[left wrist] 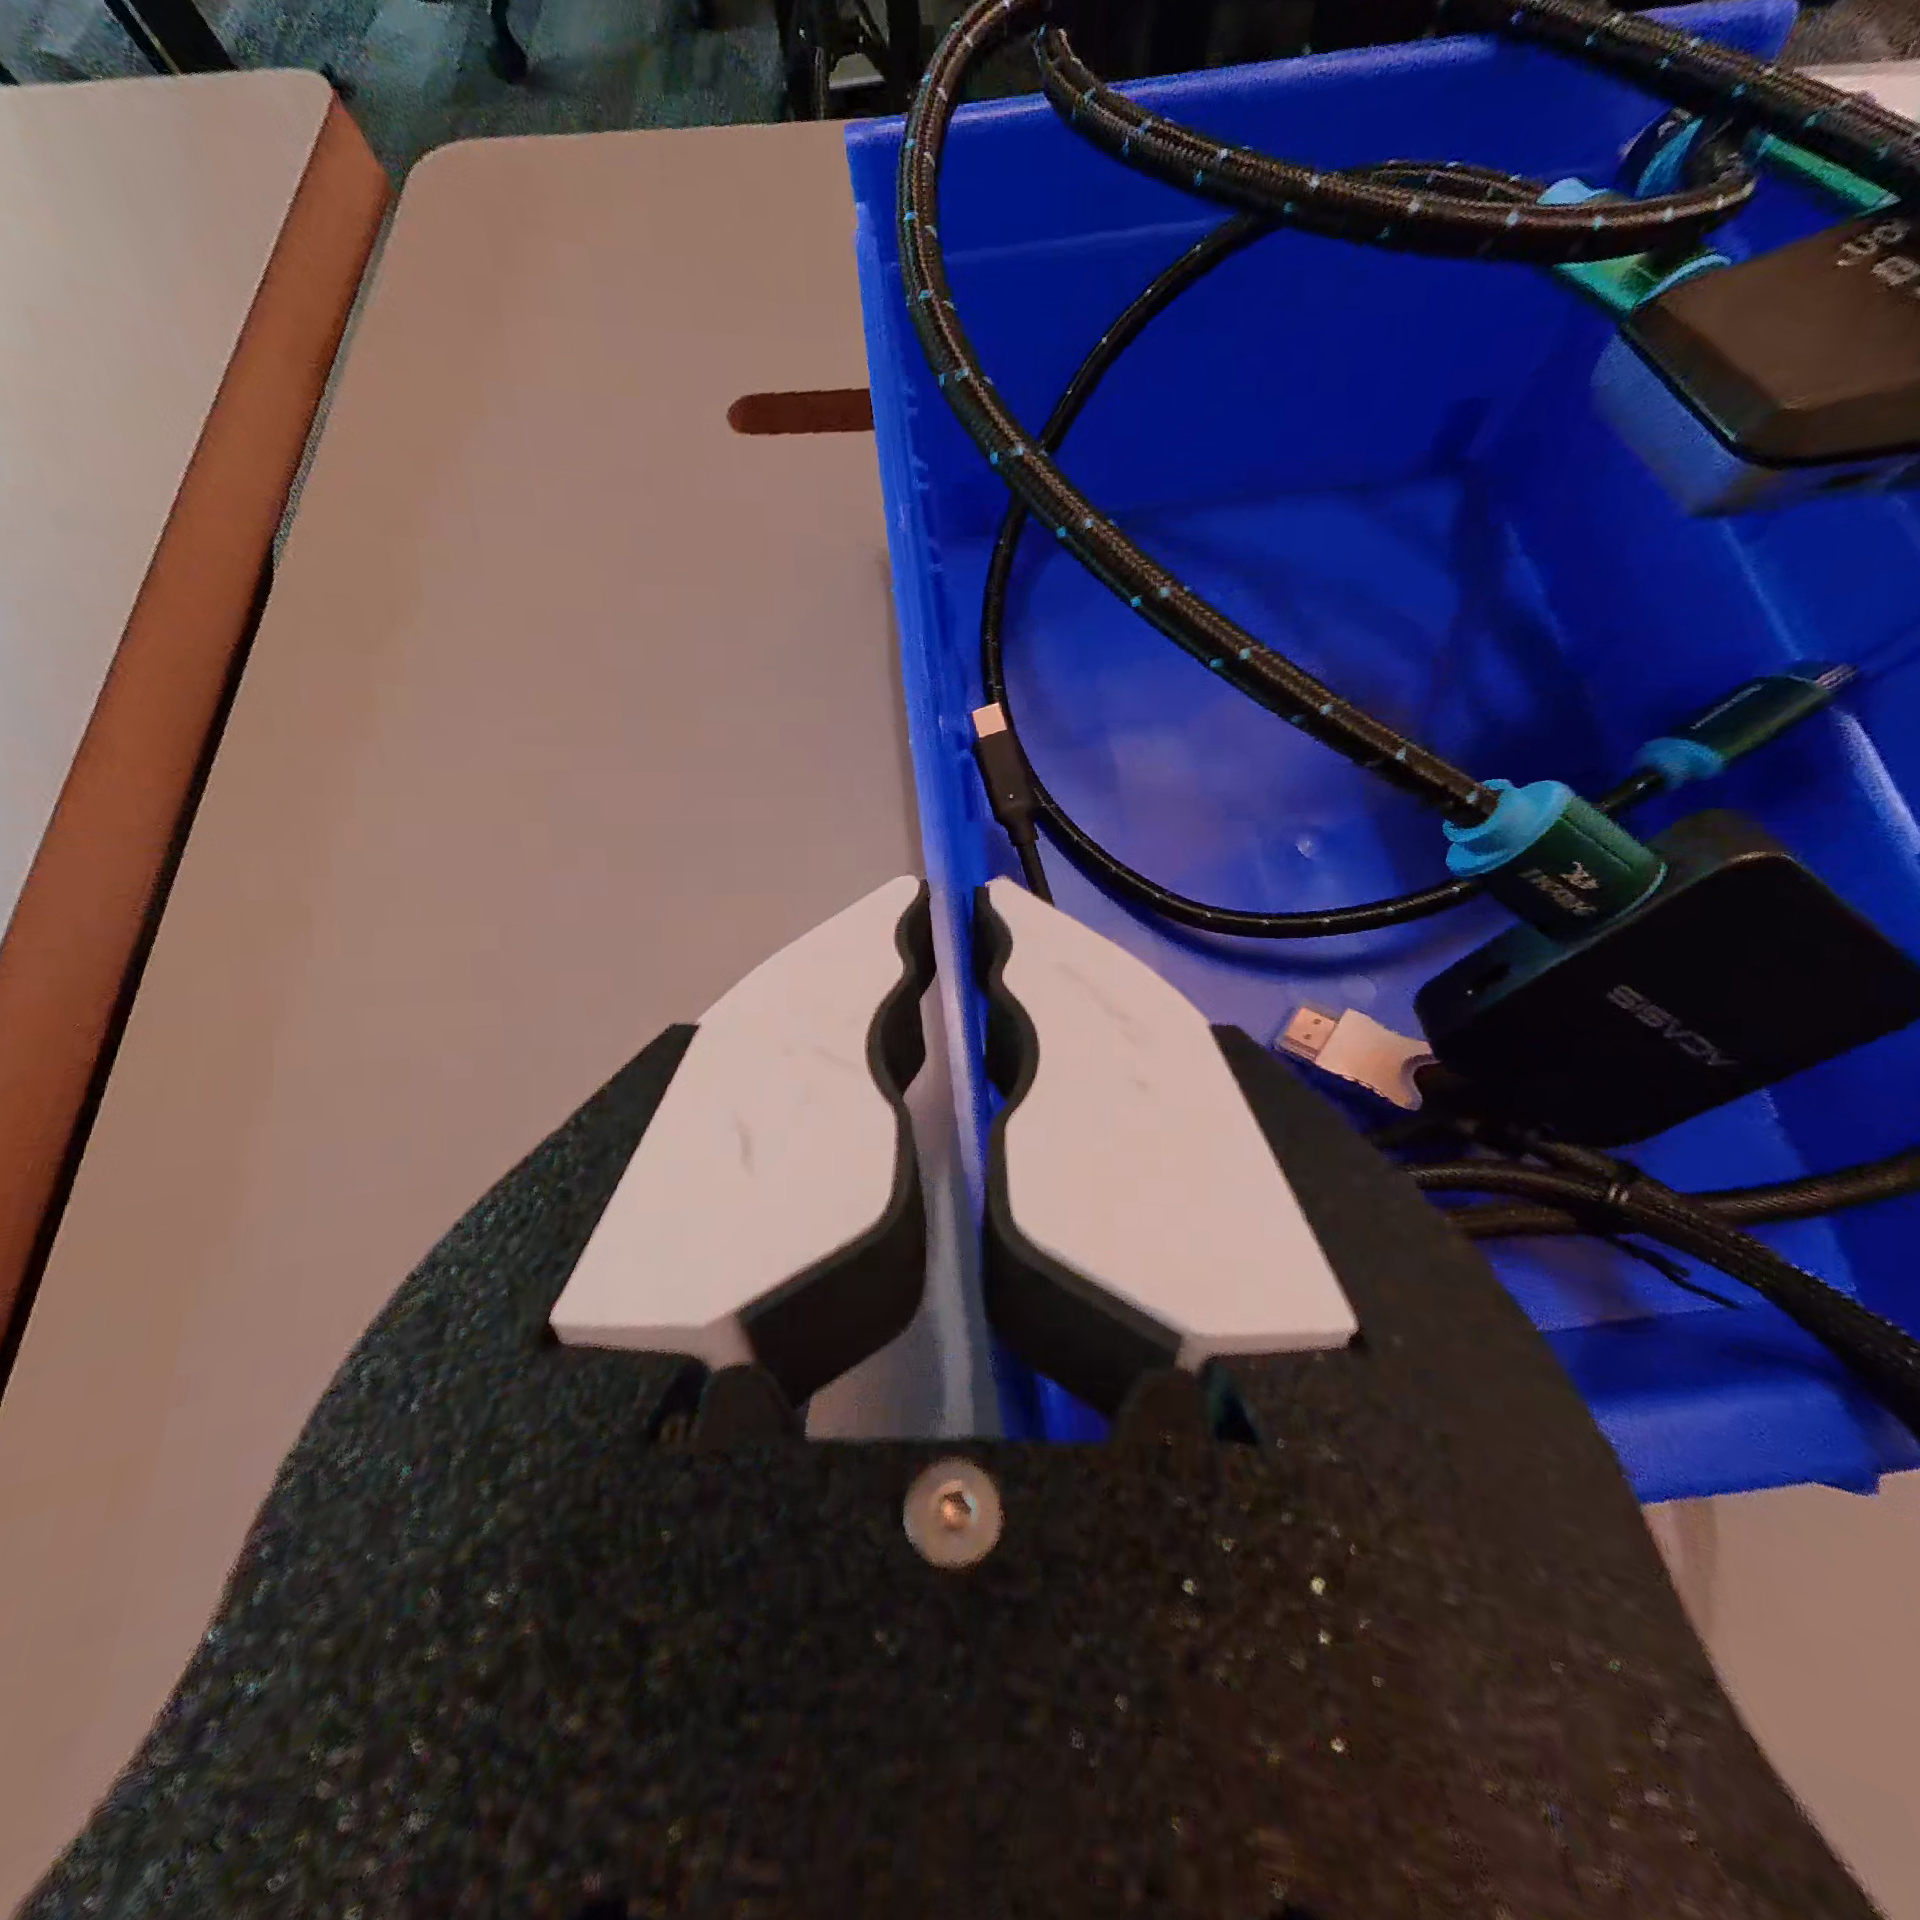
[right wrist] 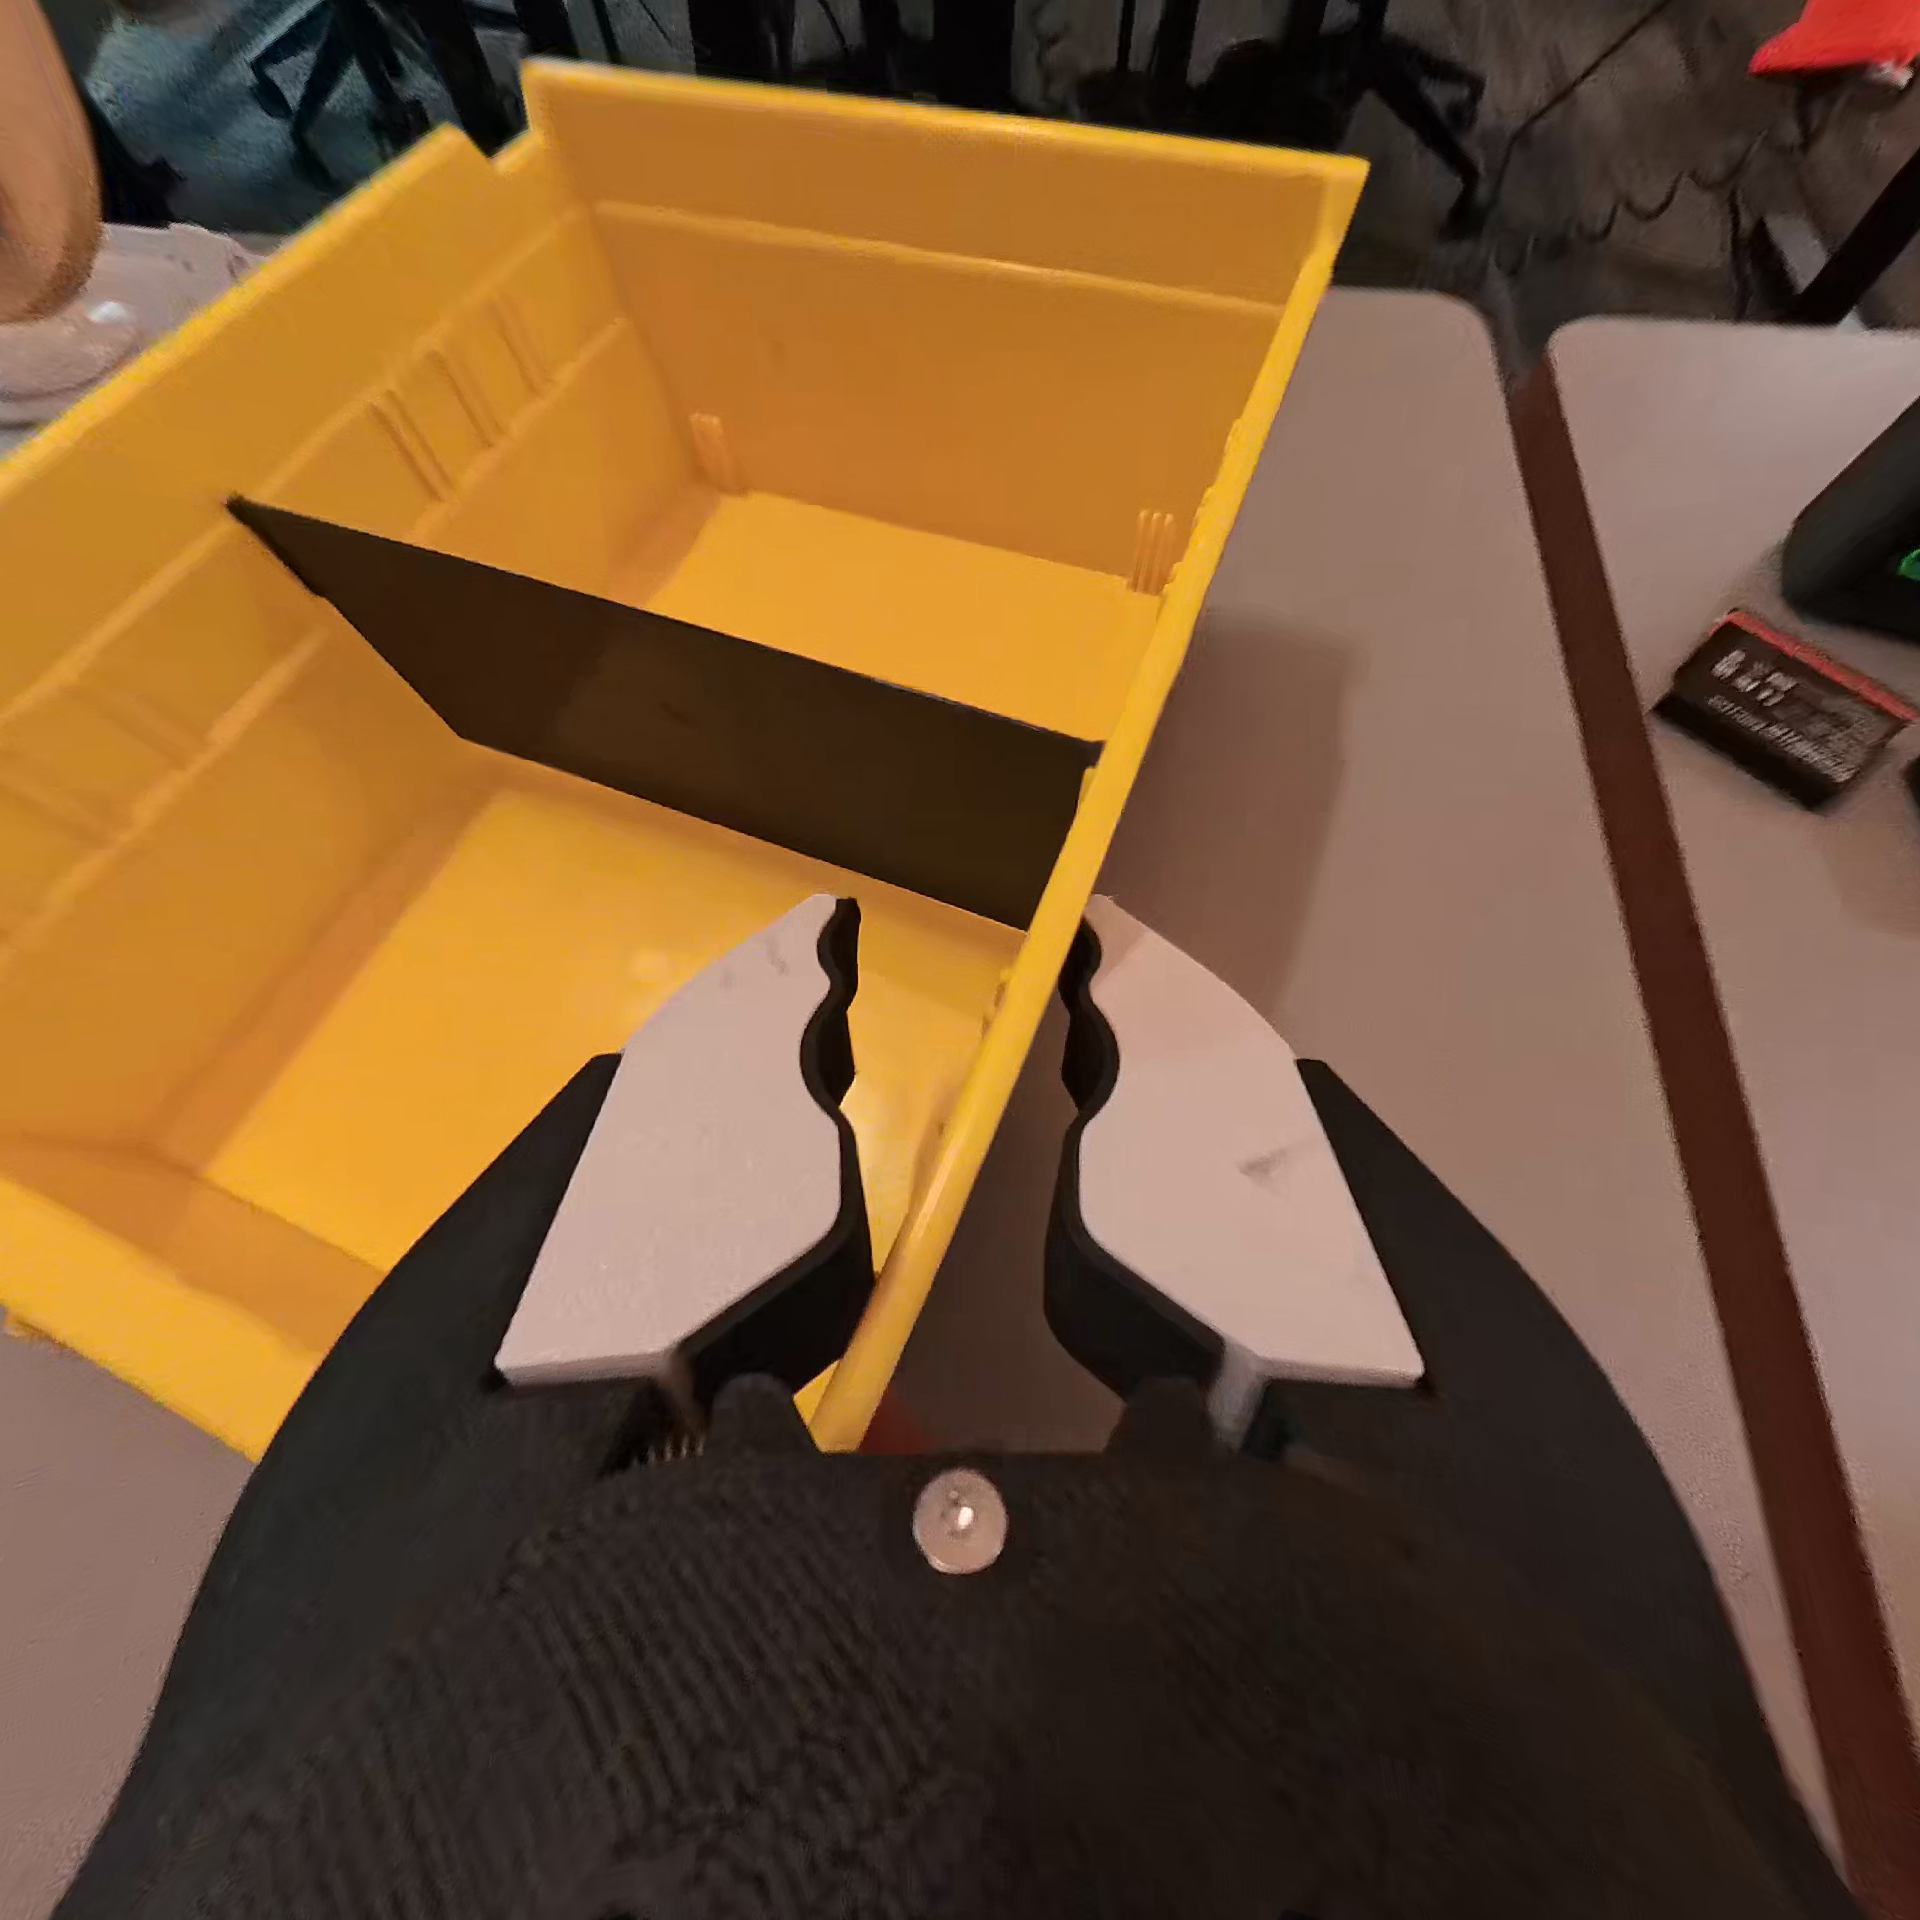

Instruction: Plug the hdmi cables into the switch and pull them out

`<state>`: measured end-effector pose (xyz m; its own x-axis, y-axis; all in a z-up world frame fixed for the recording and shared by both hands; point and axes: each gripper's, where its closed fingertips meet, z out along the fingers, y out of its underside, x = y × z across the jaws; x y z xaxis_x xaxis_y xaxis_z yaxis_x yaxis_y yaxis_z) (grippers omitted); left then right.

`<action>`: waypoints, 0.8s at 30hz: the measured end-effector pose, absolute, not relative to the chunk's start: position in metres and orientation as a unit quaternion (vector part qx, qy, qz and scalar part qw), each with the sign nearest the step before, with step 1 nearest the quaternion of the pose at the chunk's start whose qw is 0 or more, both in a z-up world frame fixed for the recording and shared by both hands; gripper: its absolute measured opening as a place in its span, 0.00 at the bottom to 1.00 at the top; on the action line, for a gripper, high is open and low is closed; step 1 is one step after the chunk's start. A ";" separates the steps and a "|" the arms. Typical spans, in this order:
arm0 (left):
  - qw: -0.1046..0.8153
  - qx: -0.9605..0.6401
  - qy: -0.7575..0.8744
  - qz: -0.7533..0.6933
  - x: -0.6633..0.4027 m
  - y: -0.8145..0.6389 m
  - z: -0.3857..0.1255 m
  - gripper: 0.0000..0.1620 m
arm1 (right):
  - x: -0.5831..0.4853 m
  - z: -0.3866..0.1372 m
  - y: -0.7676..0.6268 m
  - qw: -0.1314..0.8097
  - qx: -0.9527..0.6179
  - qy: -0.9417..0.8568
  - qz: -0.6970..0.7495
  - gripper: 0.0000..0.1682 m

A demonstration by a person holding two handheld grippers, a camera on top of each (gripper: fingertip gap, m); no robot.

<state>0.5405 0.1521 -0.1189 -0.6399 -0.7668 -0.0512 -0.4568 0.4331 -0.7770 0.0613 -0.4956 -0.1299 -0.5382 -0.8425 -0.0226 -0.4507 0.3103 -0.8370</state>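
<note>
black switch [left wrist: 1704, 977] with green-plugged braided cable [left wrist: 1195, 613] in blue bin [left wrist: 1299, 343], left tongs [left wrist: 954, 904] pinching bin wall, right tongs [right wrist: 971, 920] parted

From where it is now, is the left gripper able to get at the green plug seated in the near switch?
Probably yes, after letting go. The left gripper straddles the blue bin wall, nearly closed on it. The green plug in the switch lies open to the right inside the bin; only loose cables lie nearby.

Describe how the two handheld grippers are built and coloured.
Both match: the left gripper and right gripper have a rough black printed body, one silver screw at centre, and two pale grey fingers lined with wavy black pads. No cables or sleeves show.
</note>
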 end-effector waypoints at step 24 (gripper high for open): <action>-0.043 -0.336 0.852 -0.399 0.426 0.022 -0.056 0.33 | 0.077 0.043 -0.397 0.354 -0.455 0.566 -0.589 0.51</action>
<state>0.4264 0.0220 -0.0558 -0.7710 -0.5374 0.3418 -0.6065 0.4559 -0.6514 0.0769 -0.3971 0.0431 -0.3355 -0.9322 0.1358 -0.0988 -0.1085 -0.9892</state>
